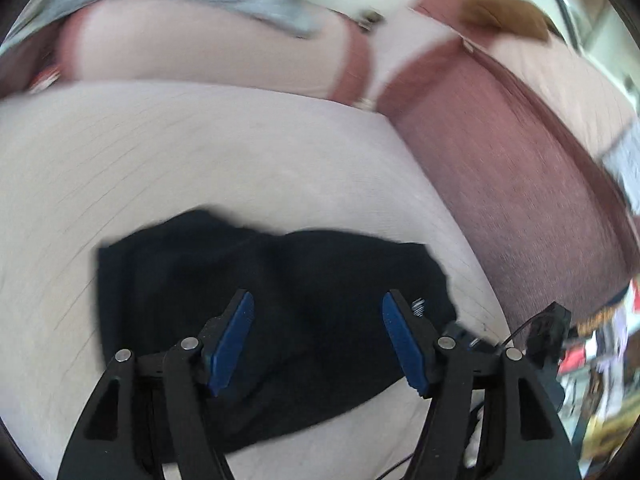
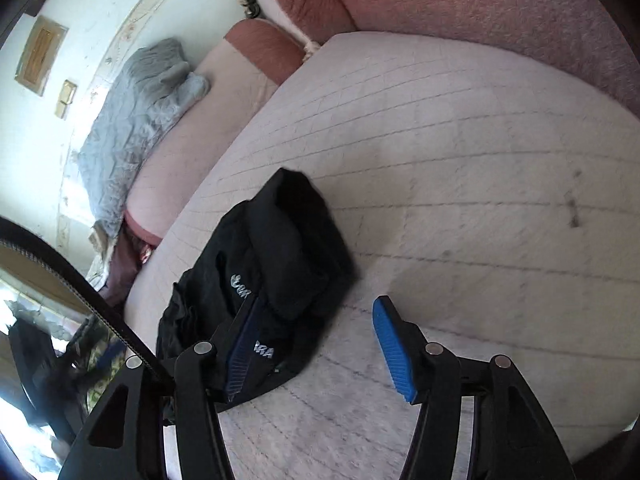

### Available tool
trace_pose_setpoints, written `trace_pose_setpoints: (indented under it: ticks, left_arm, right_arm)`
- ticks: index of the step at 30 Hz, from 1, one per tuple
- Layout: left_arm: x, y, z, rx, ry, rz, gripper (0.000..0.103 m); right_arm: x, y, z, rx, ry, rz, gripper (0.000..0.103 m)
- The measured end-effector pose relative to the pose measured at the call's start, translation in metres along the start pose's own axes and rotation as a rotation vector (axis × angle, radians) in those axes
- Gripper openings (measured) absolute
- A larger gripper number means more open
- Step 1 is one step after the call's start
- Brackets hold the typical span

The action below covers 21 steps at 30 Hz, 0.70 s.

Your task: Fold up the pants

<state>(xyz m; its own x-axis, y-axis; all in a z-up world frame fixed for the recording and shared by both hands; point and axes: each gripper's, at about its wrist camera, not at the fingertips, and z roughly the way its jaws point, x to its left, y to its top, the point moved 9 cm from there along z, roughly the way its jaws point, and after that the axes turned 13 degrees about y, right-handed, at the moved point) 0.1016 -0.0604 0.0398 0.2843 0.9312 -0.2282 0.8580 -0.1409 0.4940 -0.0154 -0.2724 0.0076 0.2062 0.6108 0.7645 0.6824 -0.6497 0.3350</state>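
Note:
The black pants (image 1: 256,304) lie folded in a compact bundle on the pale quilted cushion (image 1: 200,152). My left gripper (image 1: 318,308) is open above the bundle, holding nothing. In the right wrist view the pants (image 2: 276,264) show white lettering and lie at the cushion's (image 2: 460,152) left part. My right gripper (image 2: 316,312) is open and empty; its left finger is over the bundle's near edge and its right finger is over bare cushion.
A reddish sofa back (image 1: 500,168) and armrest (image 2: 264,48) border the cushion. A grey blanket (image 2: 136,120) lies on a neighbouring seat by the wall. Cluttered items (image 1: 600,360) sit off the cushion's right edge.

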Motion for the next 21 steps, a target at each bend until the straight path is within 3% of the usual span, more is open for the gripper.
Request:
trace_pose_setpoints:
  ticks: [3,7,13,15,16,17,18,19,21]
  left_arm:
    - [-0.055,0.021,0.028,0.031,-0.028,0.129,0.066]
    - [-0.119,0.029,0.085,0.146,-0.058,0.268,0.066]
    - [-0.157,0.009,0.158,0.319,-0.024,0.412,0.066]
    - [-0.158,0.007,0.164,0.322,0.01,0.445,0.065]
    - [-0.158,0.008,0.162,0.319,0.016,0.448,0.052]
    - [-0.159,0.01,0.158,0.312,0.01,0.449,0.028]
    - [-0.16,0.01,0.15,0.31,-0.014,0.453,0.017]
    - [-0.161,0.009,0.142,0.302,-0.029,0.45,0.013]
    - [-0.152,0.014,0.121,0.253,-0.029,0.45,0.013]
  right_arm:
    - [0.009,-0.003,0.017,0.021,0.015,-0.044,0.064]
    - [0.005,-0.012,0.016,0.013,0.026,-0.069,0.065]
    - [0.006,-0.012,0.023,0.003,0.056,-0.076,0.065]
    - [0.008,-0.012,0.027,0.007,0.064,-0.084,0.065]
    - [0.011,-0.012,0.03,0.013,0.071,-0.089,0.061]
    - [0.012,-0.014,0.03,0.02,0.082,-0.09,0.054]
    - [0.014,-0.015,0.032,0.036,0.106,-0.081,0.027]
    - [0.016,-0.016,0.034,0.046,0.128,-0.07,0.022]
    - [0.026,-0.016,0.031,0.044,0.133,-0.095,0.021]
